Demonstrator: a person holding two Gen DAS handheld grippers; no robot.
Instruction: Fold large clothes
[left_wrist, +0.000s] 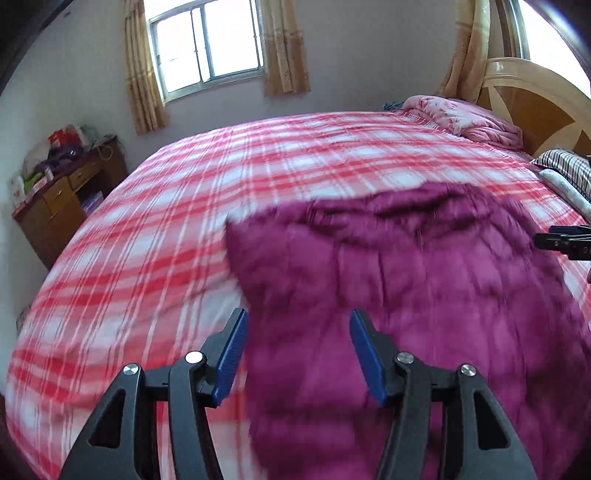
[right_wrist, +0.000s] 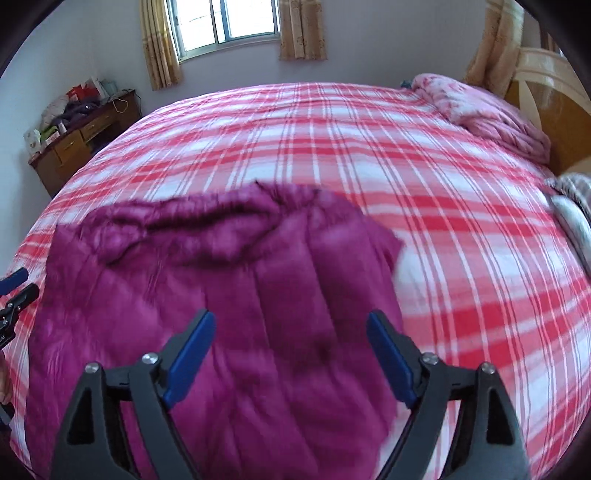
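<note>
A large magenta padded garment (left_wrist: 424, 280) lies spread on the red and white plaid bed (left_wrist: 221, 184); it also shows in the right wrist view (right_wrist: 221, 295). Its dark furry collar edge (right_wrist: 192, 214) lies at the far side. My left gripper (left_wrist: 297, 321) is open and empty, above the garment's left edge. My right gripper (right_wrist: 291, 323) is open and empty, above the garment's right part. The right gripper's tip shows at the right edge of the left wrist view (left_wrist: 565, 242). The left gripper's tip shows at the left edge of the right wrist view (right_wrist: 14, 291).
A pink folded quilt (left_wrist: 469, 114) lies at the far right by the wooden headboard (left_wrist: 535, 99). A striped pillow (left_wrist: 565, 166) lies at the right. A cluttered wooden desk (left_wrist: 62, 195) stands at the left wall. A curtained window (left_wrist: 207, 40) is behind.
</note>
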